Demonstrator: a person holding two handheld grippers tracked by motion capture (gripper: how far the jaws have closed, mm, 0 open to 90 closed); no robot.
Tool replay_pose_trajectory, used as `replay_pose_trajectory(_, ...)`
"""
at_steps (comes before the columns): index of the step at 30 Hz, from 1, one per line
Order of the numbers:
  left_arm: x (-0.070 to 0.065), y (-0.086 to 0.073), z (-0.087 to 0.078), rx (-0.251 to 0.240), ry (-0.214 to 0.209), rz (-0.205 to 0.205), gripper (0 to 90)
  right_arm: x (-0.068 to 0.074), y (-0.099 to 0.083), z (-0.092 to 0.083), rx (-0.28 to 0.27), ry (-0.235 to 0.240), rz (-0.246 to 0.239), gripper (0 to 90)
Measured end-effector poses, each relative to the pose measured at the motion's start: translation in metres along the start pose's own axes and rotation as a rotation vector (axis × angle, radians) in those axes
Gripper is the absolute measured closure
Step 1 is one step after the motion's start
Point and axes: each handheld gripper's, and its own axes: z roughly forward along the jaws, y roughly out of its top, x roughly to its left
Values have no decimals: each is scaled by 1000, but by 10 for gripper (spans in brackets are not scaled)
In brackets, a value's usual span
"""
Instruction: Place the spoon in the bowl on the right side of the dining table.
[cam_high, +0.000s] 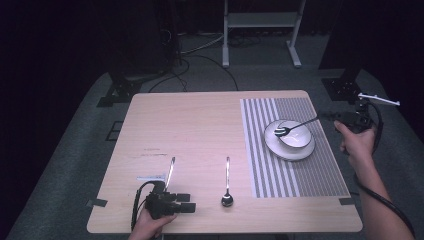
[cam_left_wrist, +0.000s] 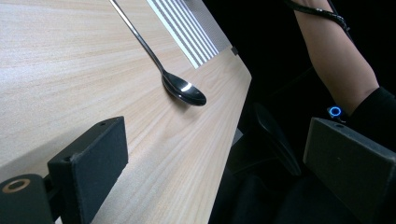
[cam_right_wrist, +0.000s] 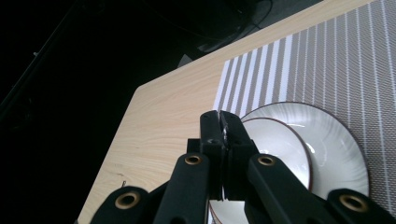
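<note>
Right gripper (cam_right_wrist: 223, 122), jaws pinching our spoon (cam_high: 296, 124) by its handle, holds its head over the bowl (cam_high: 295, 136) near the table's right edge.

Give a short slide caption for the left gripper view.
Open black tongs face a shiny metal spoon on the pale wooden table.

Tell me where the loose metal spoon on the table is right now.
In the high view the shiny metal spoon lies on the bare wooden table near its front edge, bowl toward the person, between the left claw and the striped grey placemat.
</note>
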Motion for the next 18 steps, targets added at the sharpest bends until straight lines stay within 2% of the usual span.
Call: replay_pose_trajectory(18, 0, 0, 1, -2, -6, 5, 51, -20, -2, -9, -42, -57, 40, 886)
